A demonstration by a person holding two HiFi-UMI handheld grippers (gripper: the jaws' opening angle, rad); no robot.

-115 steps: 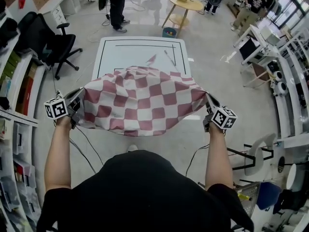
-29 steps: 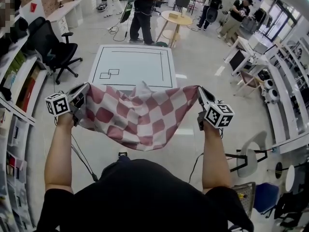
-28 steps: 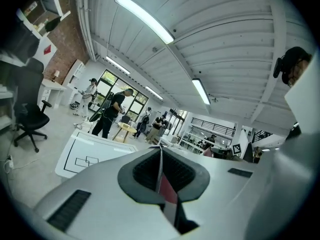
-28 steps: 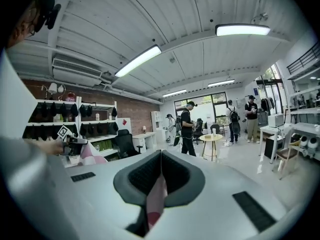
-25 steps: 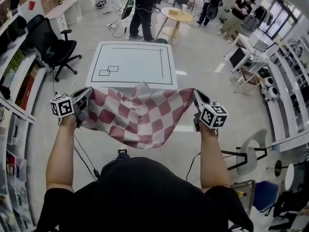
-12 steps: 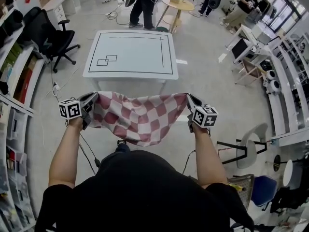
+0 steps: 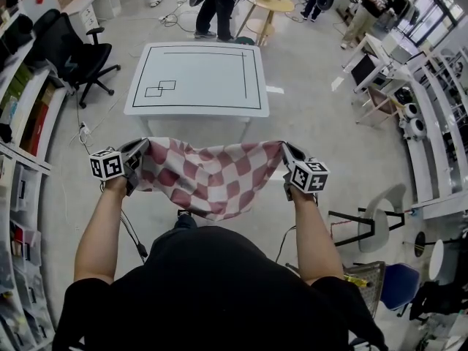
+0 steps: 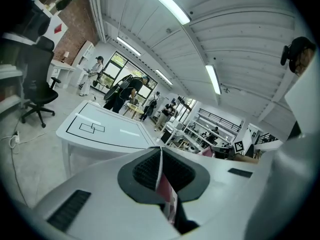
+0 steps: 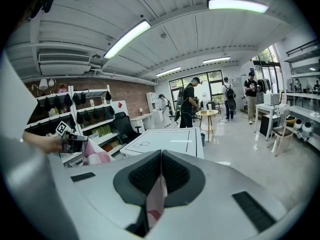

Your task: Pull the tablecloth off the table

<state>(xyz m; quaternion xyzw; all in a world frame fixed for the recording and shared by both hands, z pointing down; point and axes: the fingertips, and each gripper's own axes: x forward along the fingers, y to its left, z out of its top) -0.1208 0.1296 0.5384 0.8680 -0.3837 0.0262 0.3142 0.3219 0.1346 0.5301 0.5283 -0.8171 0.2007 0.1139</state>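
A red-and-white checked tablecloth [image 7: 208, 175] hangs slack in the air between my two grippers, in front of my body and clear of the table. My left gripper [image 7: 140, 149] is shut on its left corner, and the cloth's edge [image 8: 165, 191] shows pinched between the dark pads. My right gripper [image 7: 287, 152] is shut on the right corner, with a strip of the tablecloth [image 9: 156, 200] caught between its pads. The white table [image 7: 197, 79] stands bare ahead, with black lines drawn on its top, also seen as the table [image 8: 102, 129] and the table [image 9: 165, 140].
A black office chair [image 7: 69, 57] stands left of the table by shelves [image 7: 18, 145]. A round wooden table [image 7: 270, 4] and several people stand beyond. White desks and a white chair [image 7: 380, 221] line the right side. A cable [image 7: 131, 232] lies on the floor.
Both grippers have come down and toward my body with the cloth, which now hangs lower and more bunched. In the last half second almost nothing has moved.
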